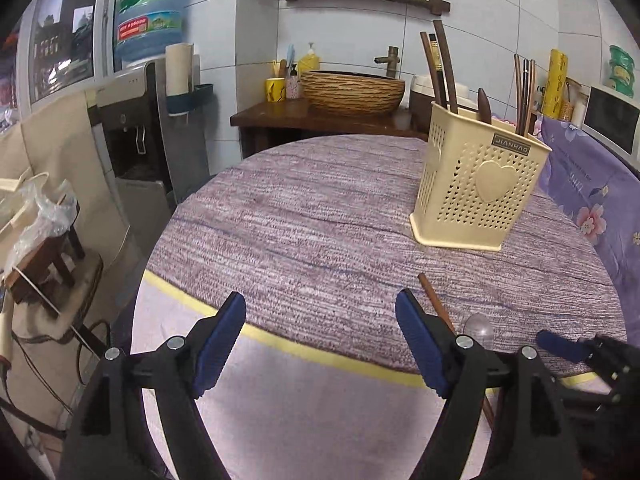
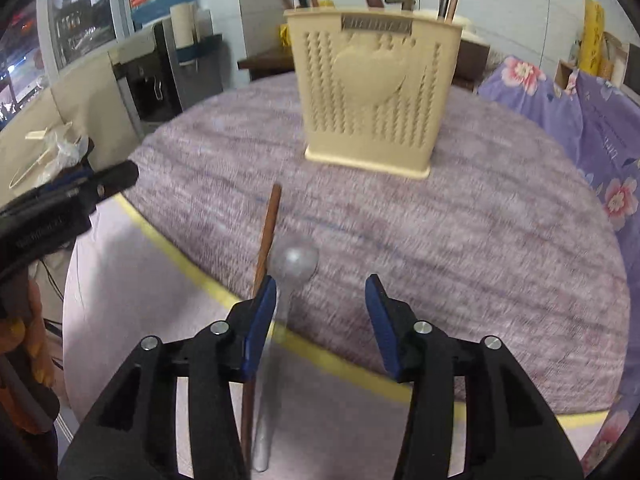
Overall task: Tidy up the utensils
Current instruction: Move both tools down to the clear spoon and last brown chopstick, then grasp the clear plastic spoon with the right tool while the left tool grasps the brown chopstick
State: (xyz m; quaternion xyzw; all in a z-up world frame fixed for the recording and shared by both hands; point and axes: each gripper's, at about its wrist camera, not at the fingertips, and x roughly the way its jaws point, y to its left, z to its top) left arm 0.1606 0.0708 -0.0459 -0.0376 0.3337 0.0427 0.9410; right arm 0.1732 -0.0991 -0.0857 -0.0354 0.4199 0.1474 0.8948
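While both the left gripper (image 1: 320,344) and right gripper (image 2: 320,308) hang spread apart and empty, a thin spoon (image 2: 294,262) and chopstick (image 2: 268,232) lie near the holder (image 2: 372,92); likely light, stiff, slippery, best pinched mid-handle.

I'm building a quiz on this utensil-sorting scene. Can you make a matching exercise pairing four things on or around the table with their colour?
Things:
1. utensil holder
2. spoon
3. loose chopstick
4. pads on the right gripper fingers

Colours:
A. brown
B. blue
C. cream
D. silver-grey

Pairs: 1-C, 2-D, 3-A, 4-B
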